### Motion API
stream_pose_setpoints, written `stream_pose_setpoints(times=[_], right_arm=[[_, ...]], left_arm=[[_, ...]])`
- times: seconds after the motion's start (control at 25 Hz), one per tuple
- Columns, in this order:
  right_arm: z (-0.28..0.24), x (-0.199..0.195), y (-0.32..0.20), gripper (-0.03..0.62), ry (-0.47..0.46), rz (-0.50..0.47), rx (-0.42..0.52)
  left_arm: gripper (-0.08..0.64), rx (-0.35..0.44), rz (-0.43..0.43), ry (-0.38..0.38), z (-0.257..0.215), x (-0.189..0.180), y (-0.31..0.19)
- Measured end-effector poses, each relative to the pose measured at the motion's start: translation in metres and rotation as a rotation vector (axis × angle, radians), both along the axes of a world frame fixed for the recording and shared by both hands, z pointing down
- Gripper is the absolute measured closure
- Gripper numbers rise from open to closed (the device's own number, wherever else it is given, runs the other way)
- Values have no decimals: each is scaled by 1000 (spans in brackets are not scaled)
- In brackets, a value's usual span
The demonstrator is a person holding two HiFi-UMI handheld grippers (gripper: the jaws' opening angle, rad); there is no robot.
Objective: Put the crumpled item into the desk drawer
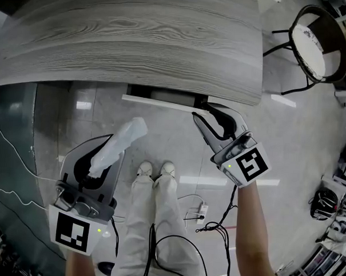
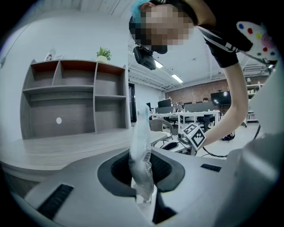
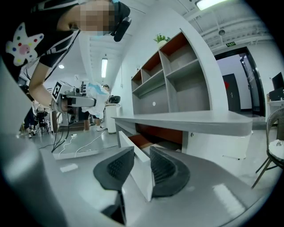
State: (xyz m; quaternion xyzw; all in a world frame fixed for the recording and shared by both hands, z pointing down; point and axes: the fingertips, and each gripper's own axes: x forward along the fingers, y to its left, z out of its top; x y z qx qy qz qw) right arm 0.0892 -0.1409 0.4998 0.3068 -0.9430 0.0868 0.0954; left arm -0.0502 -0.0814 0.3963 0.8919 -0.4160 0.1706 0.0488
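Note:
The crumpled item [image 1: 122,139], a pale, wrinkled plastic-like wad, stands upright between the pads of my left gripper [image 1: 106,153], which is shut on its lower end. In the left gripper view the crumpled item [image 2: 141,153] rises out of the left gripper [image 2: 143,170]. The white drawer front [image 1: 162,103] stands pulled out a little from under the grey wooden desk [image 1: 137,36]. My right gripper [image 1: 211,115] has its jaws on either side of the drawer front's right end. In the right gripper view the pads of the right gripper [image 3: 142,165] press on the drawer front [image 3: 141,179].
A round chair [image 1: 317,43] stands right of the desk. Cables [image 1: 209,222] lie on the tiled floor by the person's shoes [image 1: 157,171]. A grey shelf unit [image 2: 66,97] stands on the desk. A dark panel [image 1: 13,133] lies at the left.

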Motion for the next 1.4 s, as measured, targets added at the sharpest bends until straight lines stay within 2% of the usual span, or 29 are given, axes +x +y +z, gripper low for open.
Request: stream_pose_setpoints(times=[0.4, 0.64, 0.88, 1.2, 1.4], right_arm=[[-1, 0, -1, 479, 27, -17, -8], [0, -1, 0, 477, 38, -15, -3], [1, -1, -1, 476, 55, -16, 21], [-8, -5, -4, 472, 30, 16, 18], [-7, -4, -4, 472, 31, 17, 19]], left_arm=[[506, 2, 22, -10, 1, 0, -5], [506, 15, 40, -79, 6, 5, -19], [506, 70, 122, -234, 16, 25, -37], [506, 116, 240, -499, 50, 50, -57], [506, 110, 308, -654, 72, 57, -68]])
